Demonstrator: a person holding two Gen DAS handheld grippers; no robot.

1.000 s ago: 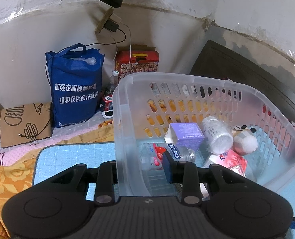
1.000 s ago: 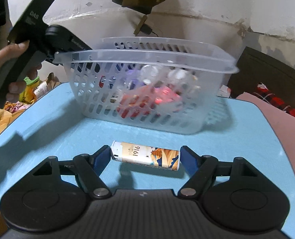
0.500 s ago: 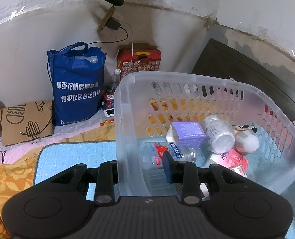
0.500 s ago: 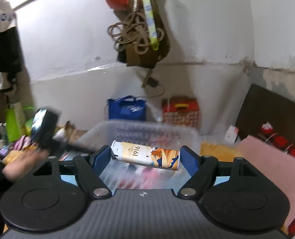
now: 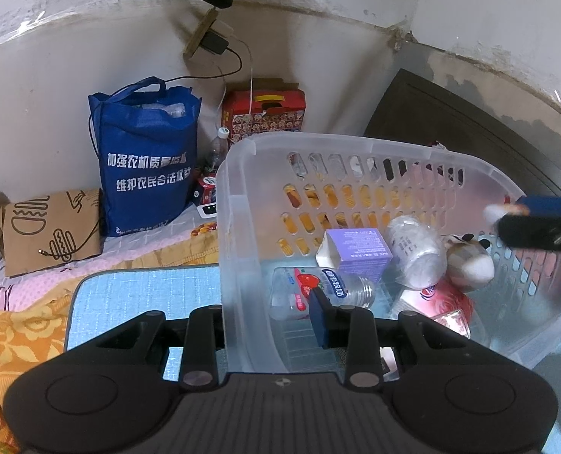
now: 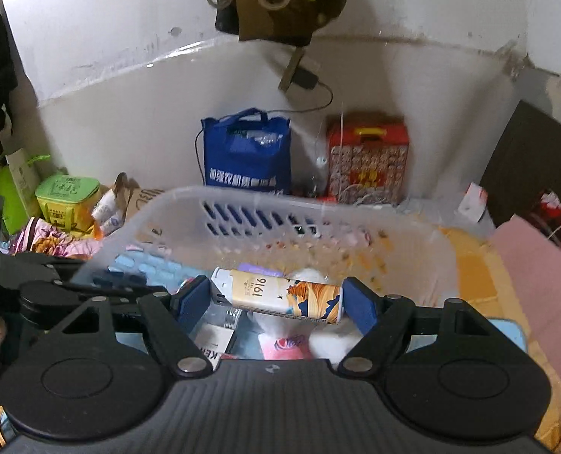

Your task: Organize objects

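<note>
The clear plastic basket (image 5: 242, 204) sits tipped on the blue mat (image 5: 144, 291), its near wall pinched in the left tool (image 5: 269, 325), just as a second ago. Inside lie a purple carton (image 5: 359, 249), an empty water bottle (image 5: 318, 291), a white jar (image 5: 416, 257) and a pink packet (image 5: 435, 299), none of them shifted since then. What has changed is the right tool (image 6: 276, 302): a second ago it held the 1916 can (image 6: 280, 297) low over the mat in front of the basket; now it carries the can, clamped end to end between its blue pads, above the basket's open mouth, and its tip shows at the right edge of the left view. Judging by this, the can is about to be dropped in with the rest; the release is not yet made
</note>
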